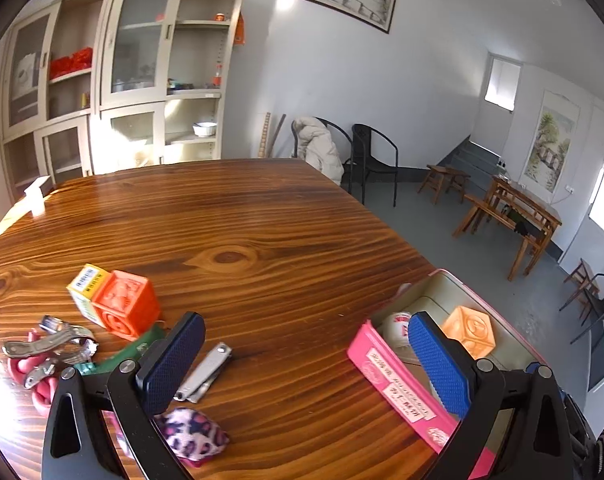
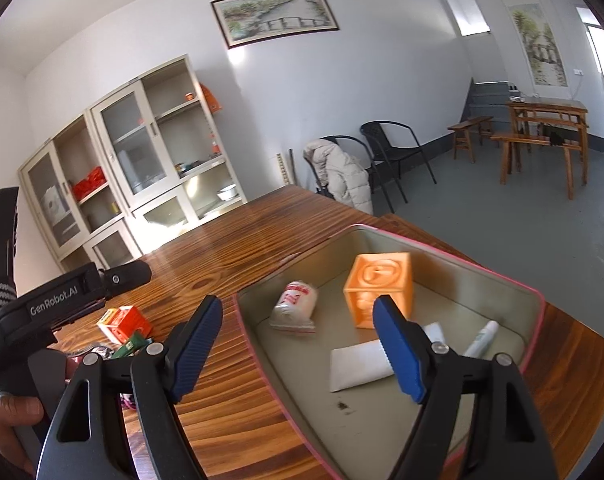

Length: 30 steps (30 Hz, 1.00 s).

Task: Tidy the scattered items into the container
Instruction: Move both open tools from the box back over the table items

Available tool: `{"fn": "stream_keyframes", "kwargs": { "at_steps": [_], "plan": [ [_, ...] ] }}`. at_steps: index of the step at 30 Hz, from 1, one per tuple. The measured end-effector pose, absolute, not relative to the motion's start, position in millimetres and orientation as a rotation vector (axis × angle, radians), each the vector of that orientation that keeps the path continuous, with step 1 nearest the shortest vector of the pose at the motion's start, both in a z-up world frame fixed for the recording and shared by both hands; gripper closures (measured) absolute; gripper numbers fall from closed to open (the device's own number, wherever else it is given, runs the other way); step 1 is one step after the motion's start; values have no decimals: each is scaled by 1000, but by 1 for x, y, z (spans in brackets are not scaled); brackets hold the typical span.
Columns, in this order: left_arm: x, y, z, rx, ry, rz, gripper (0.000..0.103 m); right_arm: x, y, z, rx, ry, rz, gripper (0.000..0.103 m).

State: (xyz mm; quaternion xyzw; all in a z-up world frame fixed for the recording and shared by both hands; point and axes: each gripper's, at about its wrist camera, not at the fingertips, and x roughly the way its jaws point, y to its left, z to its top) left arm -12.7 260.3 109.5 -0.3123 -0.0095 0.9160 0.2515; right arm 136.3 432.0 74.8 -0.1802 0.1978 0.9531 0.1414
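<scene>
Currently left hand-held gripper wide, empty; nail clipper just beside its left finger, angled up-right; right hand-held gripper wide over tin.

I see blue textured pads on my black grippers. The tin is pink outside, dull beige inside, holding a pale orange cube. On the striped brown table: a deeper orange cube and a pink leopard-print pouch.
</scene>
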Motion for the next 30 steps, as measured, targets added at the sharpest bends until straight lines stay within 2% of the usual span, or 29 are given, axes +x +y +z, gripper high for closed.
{"fn": "stream_keyframes", "kwargs": {
  "at_steps": [17,26,30],
  "plan": [
    [-56,115,140,-834,-209,2743,0,91,371,73,-715,521,2913,22],
    [-80,68,130,-909,-98,2774,0,63,337,70,-822,520,2957,22],
    [-91,63,112,-977,16,2747,0,51,320,67,-871,502,2975,22]
  ]
}}
